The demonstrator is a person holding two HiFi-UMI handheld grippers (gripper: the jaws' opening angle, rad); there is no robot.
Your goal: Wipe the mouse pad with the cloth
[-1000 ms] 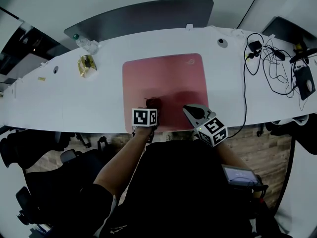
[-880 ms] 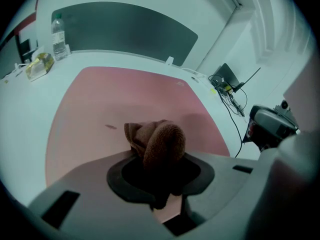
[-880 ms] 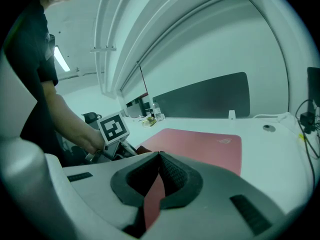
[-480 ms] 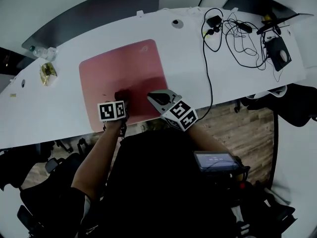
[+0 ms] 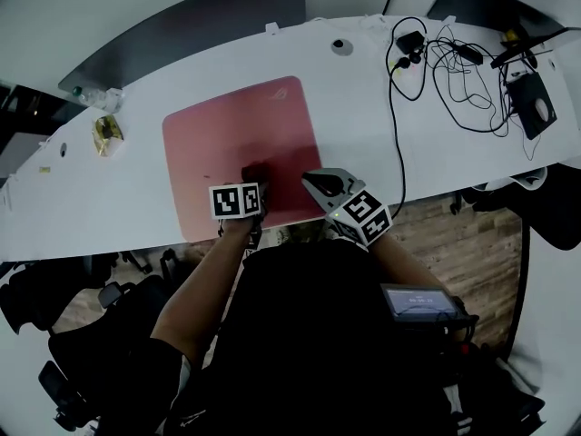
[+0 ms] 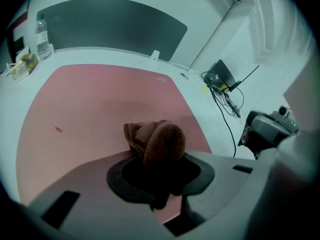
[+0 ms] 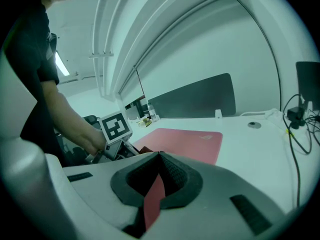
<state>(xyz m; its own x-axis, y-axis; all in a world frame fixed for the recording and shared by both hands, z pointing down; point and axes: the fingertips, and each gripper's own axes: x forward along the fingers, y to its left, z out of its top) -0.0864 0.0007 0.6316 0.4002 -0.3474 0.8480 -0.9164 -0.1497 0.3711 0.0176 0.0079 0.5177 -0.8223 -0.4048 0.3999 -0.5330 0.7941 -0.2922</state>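
A pink-red mouse pad (image 5: 231,134) lies on the white desk (image 5: 363,116), reaching the desk's near edge. My left gripper (image 5: 253,178) is shut on a bunched brown cloth (image 5: 255,172), which rests on the near middle of the pad. The left gripper view shows the cloth (image 6: 159,143) bulging out of the left gripper (image 6: 157,170) onto the pad (image 6: 95,99). My right gripper (image 5: 315,183) sits at the pad's near right corner. In the right gripper view the right gripper (image 7: 158,180) pinches a strip of the pad's edge (image 7: 152,205).
A water bottle (image 5: 98,96) and a yellow packet (image 5: 108,135) stand at the desk's far left. Tangled black cables (image 5: 454,57) and a dark device (image 5: 536,107) lie at the right. A dark partition (image 5: 200,21) lines the far edge. Chairs (image 5: 64,289) stand below the near edge.
My left gripper has slid the cloth to the right across the near part of the pad. The right gripper stays at the pad's near right corner. The head view has shifted.
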